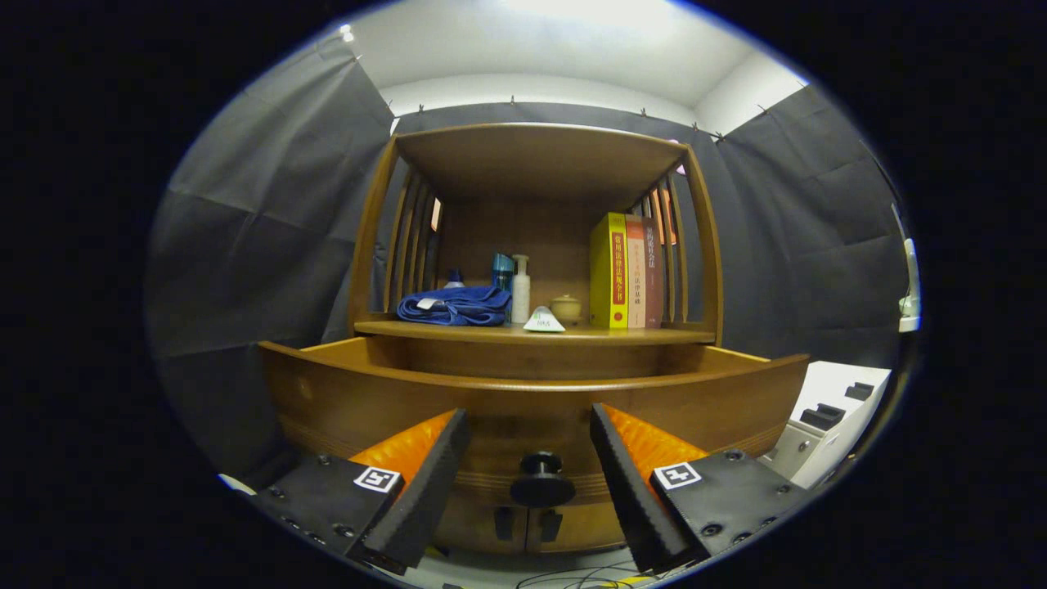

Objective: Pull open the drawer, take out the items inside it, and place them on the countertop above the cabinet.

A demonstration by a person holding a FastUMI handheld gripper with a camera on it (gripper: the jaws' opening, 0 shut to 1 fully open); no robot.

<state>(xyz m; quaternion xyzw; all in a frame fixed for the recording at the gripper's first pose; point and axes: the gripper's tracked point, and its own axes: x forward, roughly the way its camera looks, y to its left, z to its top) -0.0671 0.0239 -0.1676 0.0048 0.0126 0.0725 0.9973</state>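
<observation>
The tongs (530, 483) were spread apart and grasped nothing, with the drawer (532, 401) already pulled out and its round knob (541, 481) just ahead, between the fingers. The drawer's inside was hidden behind its front. If the tongs reached in blind, they could probably strike the surface (532, 330) edge above.

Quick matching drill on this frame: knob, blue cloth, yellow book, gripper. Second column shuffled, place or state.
1 knob
2 blue cloth
3 yellow book
4 gripper

A standing upright at the shelf's right end
B open
C on the drawer front, between the fingers, untouched
D folded at the shelf's left end

Pairs: 1-C, 2-D, 3-A, 4-B
</observation>
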